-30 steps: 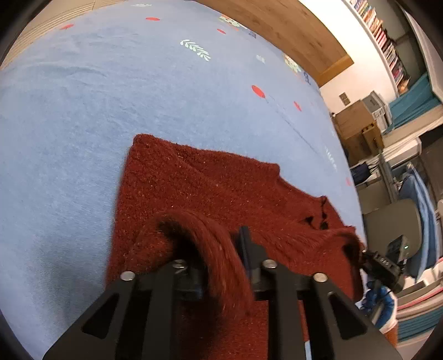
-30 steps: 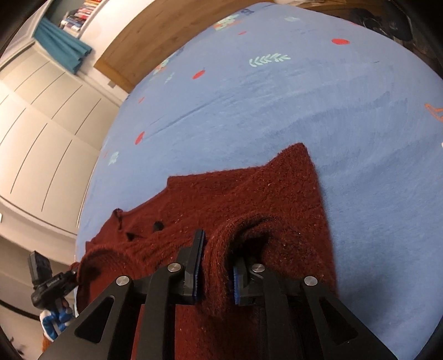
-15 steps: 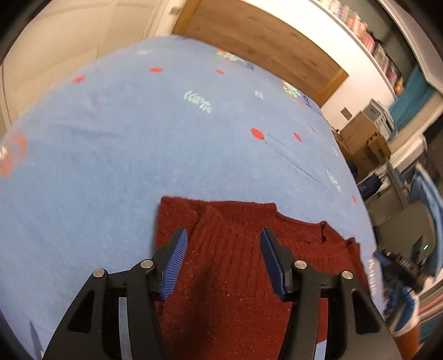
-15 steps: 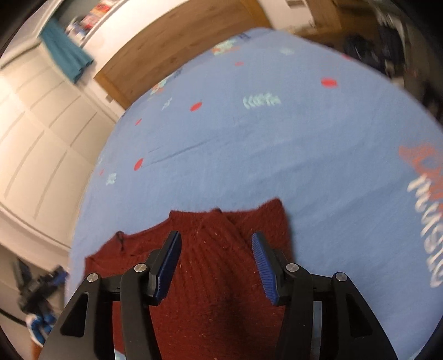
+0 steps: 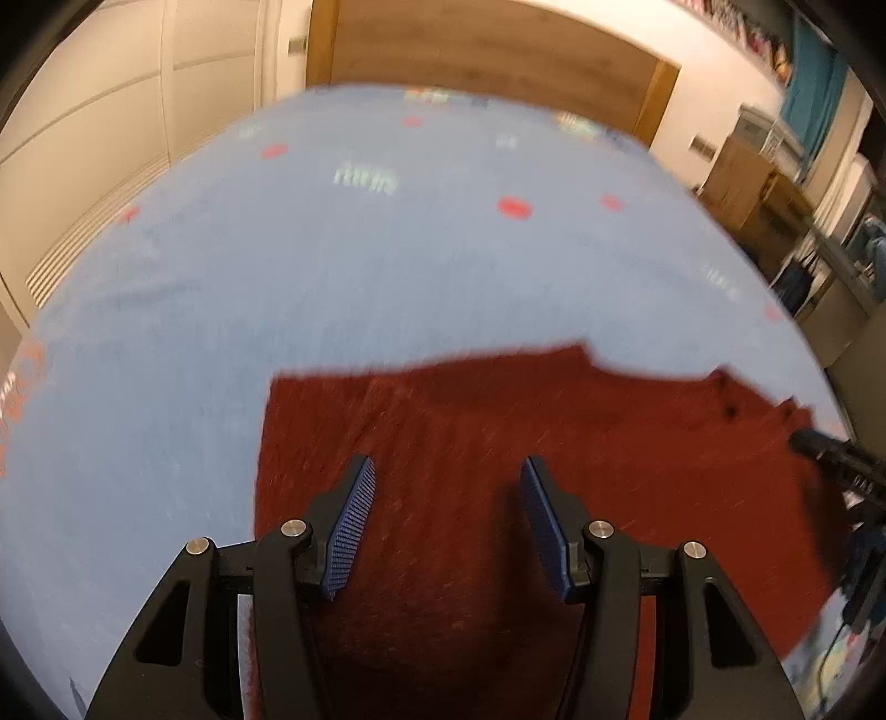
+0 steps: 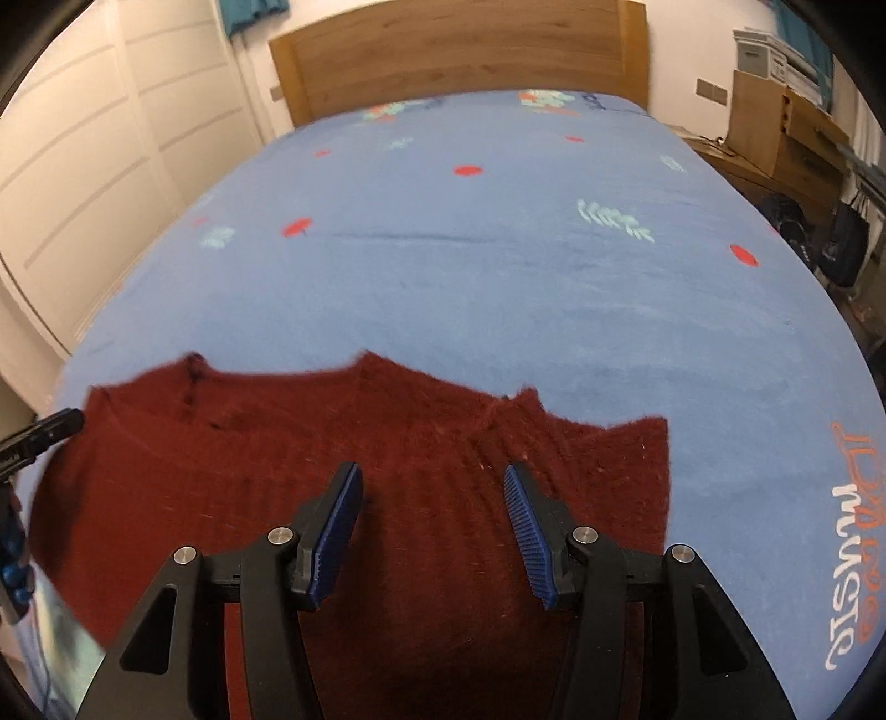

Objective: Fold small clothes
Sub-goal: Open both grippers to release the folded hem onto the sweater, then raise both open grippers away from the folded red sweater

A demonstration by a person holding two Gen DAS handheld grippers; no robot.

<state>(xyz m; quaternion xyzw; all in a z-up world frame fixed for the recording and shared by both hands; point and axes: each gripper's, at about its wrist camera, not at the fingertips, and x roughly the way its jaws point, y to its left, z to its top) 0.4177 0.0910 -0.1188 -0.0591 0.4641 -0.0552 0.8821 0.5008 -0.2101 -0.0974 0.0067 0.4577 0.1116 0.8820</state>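
Observation:
A dark red knitted sweater point(image 5: 498, 443) lies flat on the blue bedspread point(image 5: 277, 249), partly folded. It also shows in the right wrist view point(image 6: 277, 471). My left gripper point(image 5: 446, 476) is open and empty, held above the sweater's left part. My right gripper point(image 6: 432, 482) is open and empty, above the sweater's right part, near its folded-in ribbed sleeve point(image 6: 515, 421). The left view is motion-blurred.
The bedspread point(image 6: 498, 277) carries red dots and leaf prints. A wooden headboard point(image 6: 459, 50) stands at the far end. White wardrobe doors point(image 6: 83, 138) line the left. Boxes and shelves point(image 6: 786, 111) crowd the right. A black camera device point(image 5: 836, 465) sits at the sweater's edge.
Both grippers let go of the sweater folds they were pinching, opened, and lifted up and back. The released fabric now lies flat on the sweater.

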